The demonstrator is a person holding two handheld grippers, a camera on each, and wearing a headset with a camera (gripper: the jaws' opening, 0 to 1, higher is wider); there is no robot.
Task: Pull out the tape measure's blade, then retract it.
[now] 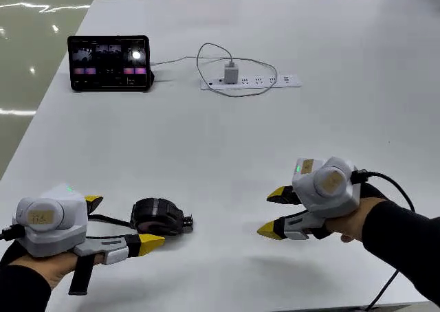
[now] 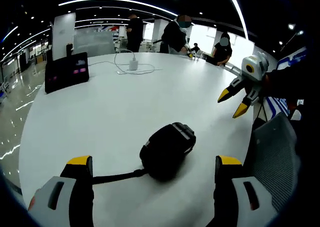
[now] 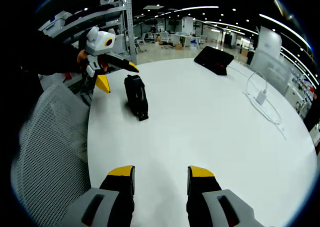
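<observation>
A black tape measure (image 1: 158,216) lies on the white table (image 1: 227,147) near its front left, its blade tip just showing at the case. Its black wrist strap (image 2: 115,177) trails back toward my left gripper (image 1: 122,221). That gripper is open, its yellow-tipped jaws spread wide on either side of the tape measure (image 2: 167,149) without touching it. My right gripper (image 1: 273,212) hovers open further right, well apart from the case, with nothing between its jaws. From the right gripper (image 3: 161,172) the tape measure (image 3: 136,97) lies ahead, with the left gripper (image 3: 117,75) behind it.
A dark tablet (image 1: 110,62) stands at the back left. A white power strip (image 1: 251,82) with a charger and looped cable lies at the back centre. A grey mesh chair (image 3: 50,152) sits by the table's near edge. Several people stand beyond the far side (image 2: 175,34).
</observation>
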